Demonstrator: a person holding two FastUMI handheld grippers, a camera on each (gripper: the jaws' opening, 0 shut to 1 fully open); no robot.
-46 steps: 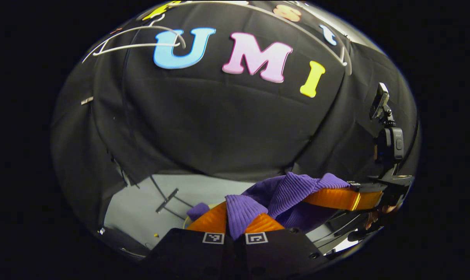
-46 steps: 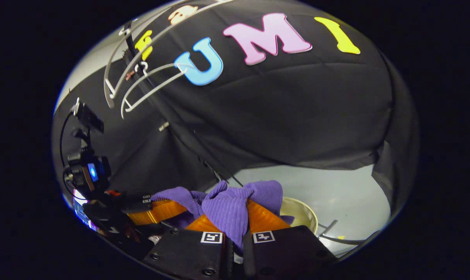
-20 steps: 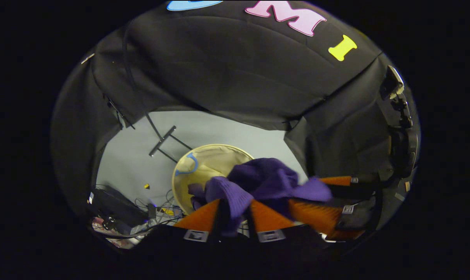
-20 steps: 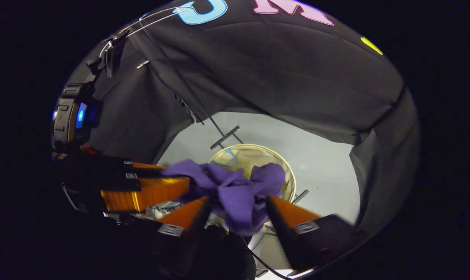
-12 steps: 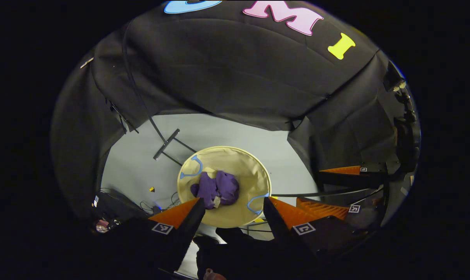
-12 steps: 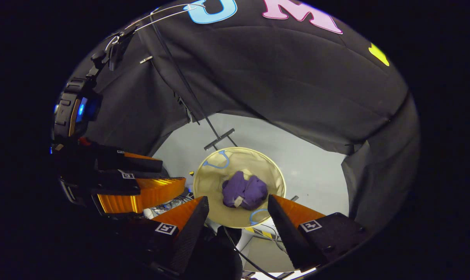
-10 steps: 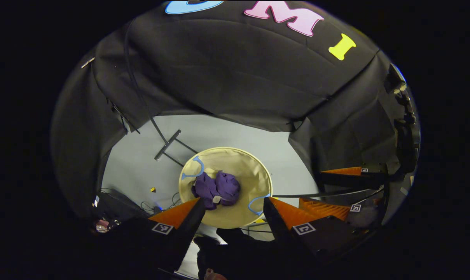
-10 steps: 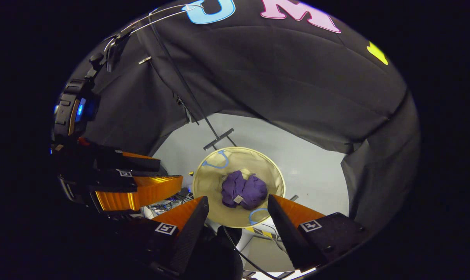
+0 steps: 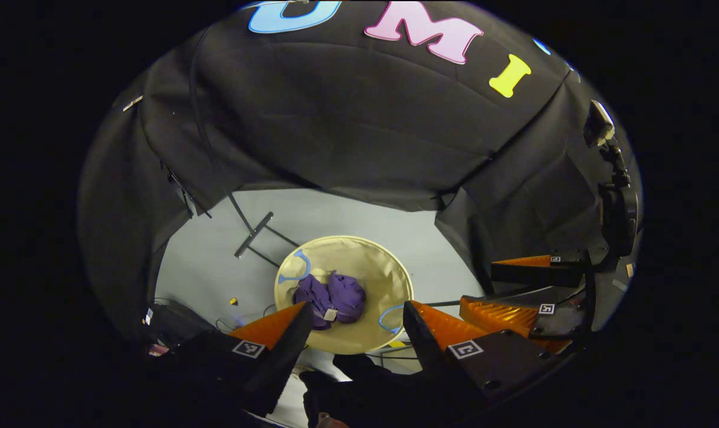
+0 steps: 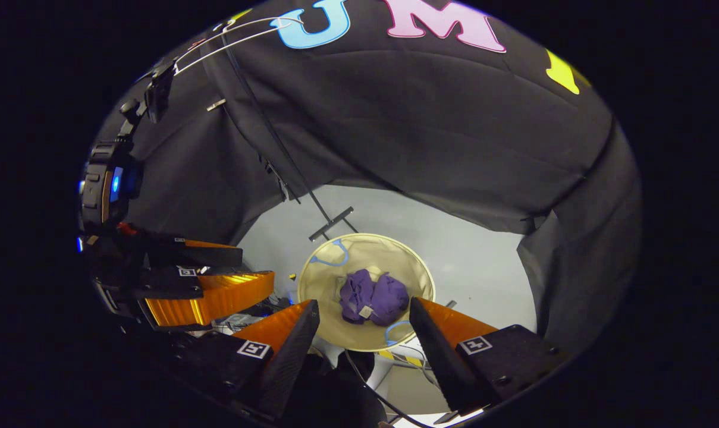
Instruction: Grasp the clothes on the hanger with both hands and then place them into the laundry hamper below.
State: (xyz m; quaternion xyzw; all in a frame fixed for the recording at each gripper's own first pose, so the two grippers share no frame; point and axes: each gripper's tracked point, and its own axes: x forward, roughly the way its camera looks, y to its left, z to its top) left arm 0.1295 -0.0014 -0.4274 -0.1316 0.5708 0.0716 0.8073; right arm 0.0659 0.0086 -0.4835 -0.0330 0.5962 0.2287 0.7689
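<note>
Both grippers hang wide open and empty, the left gripper (image 9: 353, 315) and right gripper (image 10: 365, 312) showing ridged orange fingers, above the round beige fabric laundry hamper (image 10: 418, 273) where the purple knit clothes (image 10: 373, 297) sit crumpled in a lump, while the white wire hanger (image 10: 234, 35) hangs up top in the right gripper view.

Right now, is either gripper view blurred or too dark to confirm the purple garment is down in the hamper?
Left gripper view: sharp, no motion blur; the purple garment is well lit in the hamper, though the lower foreground is in deep shadow. Right gripper view: equally crisp; fisheye bends the hanger near the edge, and glare brightens the left gripper's orange fingers.
</note>
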